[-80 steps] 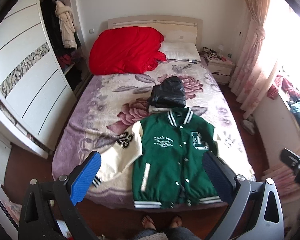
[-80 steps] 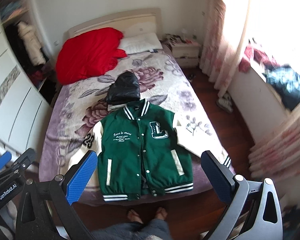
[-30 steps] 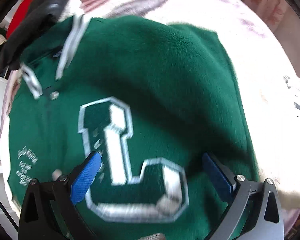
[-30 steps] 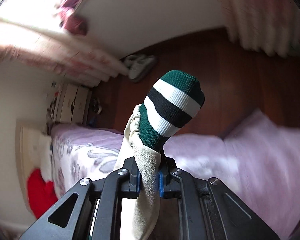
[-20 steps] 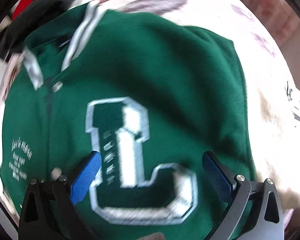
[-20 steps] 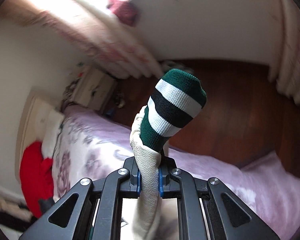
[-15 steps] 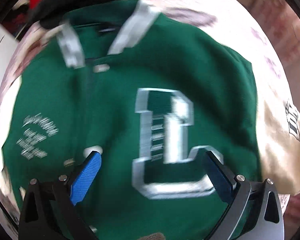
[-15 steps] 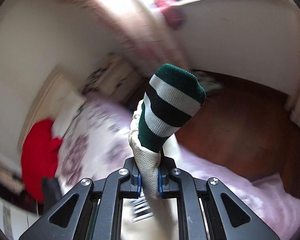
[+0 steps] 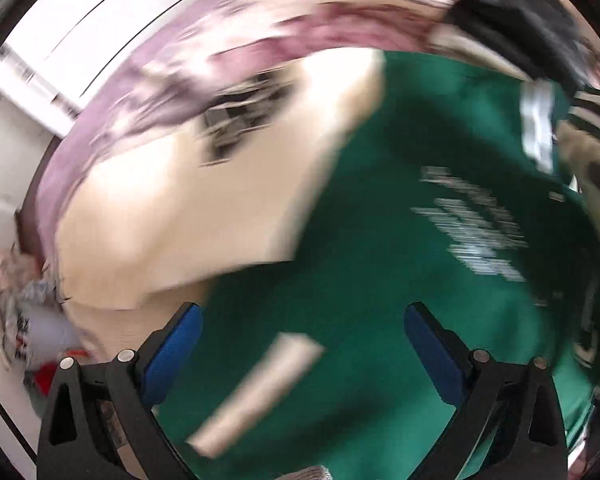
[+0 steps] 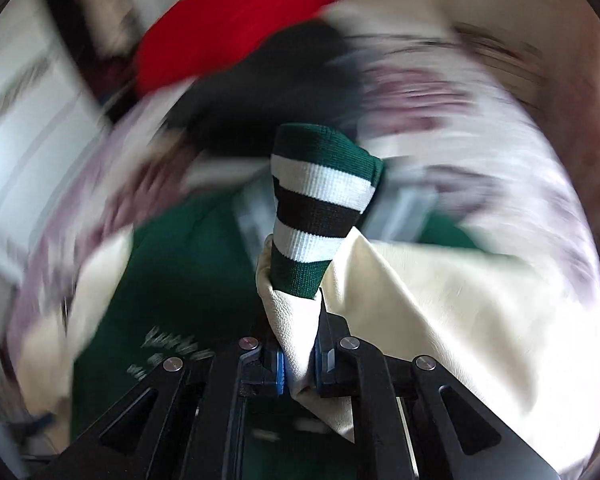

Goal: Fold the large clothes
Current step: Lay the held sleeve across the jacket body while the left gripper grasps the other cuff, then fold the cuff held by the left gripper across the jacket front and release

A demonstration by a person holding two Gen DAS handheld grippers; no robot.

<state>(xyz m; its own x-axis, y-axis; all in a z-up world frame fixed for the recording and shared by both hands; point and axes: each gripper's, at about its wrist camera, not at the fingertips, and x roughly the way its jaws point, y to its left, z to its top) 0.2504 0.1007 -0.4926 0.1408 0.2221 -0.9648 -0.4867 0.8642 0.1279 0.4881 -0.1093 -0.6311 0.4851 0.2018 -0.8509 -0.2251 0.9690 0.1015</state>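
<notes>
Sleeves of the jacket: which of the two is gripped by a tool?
The sleeve with its striped cuff above the shut right tool; the other sleeve lies flat, untouched by the open left tool.

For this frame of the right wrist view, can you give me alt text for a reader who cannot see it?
The right claw is shut on the cream sleeve of a green varsity jacket, with the striped green, white and black cuff sticking up past its fingers. Behind, heavily motion-blurred, lie a floral bedspread, a red quilt and a black garment.

You can read nothing here: the white lettering on the green jacket (image 9: 400, 264) and the dark mark on its cream sleeve (image 9: 188, 208) are blurred past reading.
</notes>
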